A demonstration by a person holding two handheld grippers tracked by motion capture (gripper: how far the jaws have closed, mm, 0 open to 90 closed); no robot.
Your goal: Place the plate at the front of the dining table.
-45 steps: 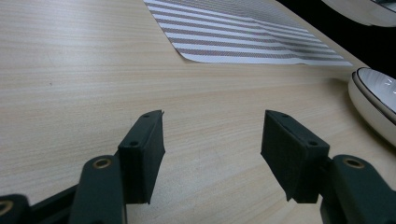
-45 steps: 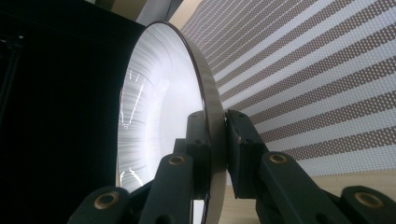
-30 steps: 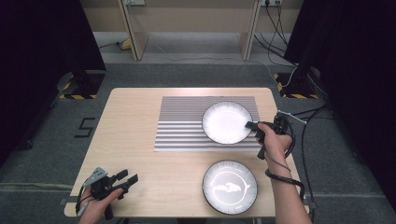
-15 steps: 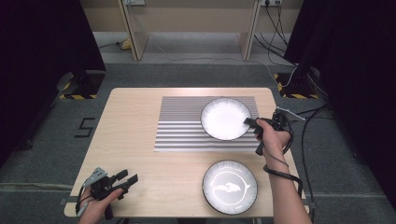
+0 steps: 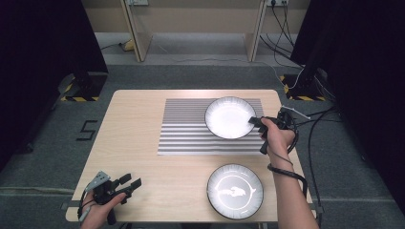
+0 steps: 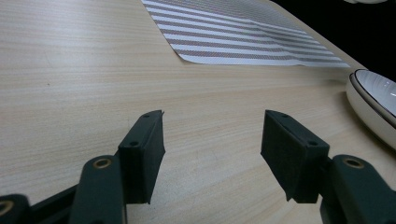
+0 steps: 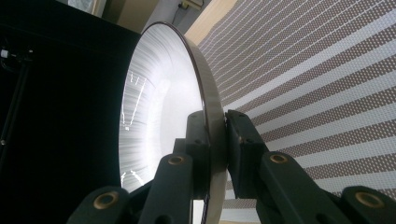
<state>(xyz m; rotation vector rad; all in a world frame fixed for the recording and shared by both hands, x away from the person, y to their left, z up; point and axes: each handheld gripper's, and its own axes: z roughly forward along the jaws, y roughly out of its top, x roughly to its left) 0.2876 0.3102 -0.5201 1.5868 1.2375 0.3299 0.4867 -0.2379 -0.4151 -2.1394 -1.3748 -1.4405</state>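
While the white plate [image 5: 229,117] lies on the striped placemat [image 5: 191,126] toward two o'clock on the table [image 5: 138,114], its rim at three o'clock is pinched by the right gripper [image 5: 254,121], so it is reached from the right. The left gripper [image 5: 132,184], jaws spread over bare wood, is held at seven o'clock. A second glazed plate [image 5: 234,190], round and dark-rimmed, is seen at five o'clock.

Overhead view, claw cameras close (sharing placemat [image 5: 210,126])
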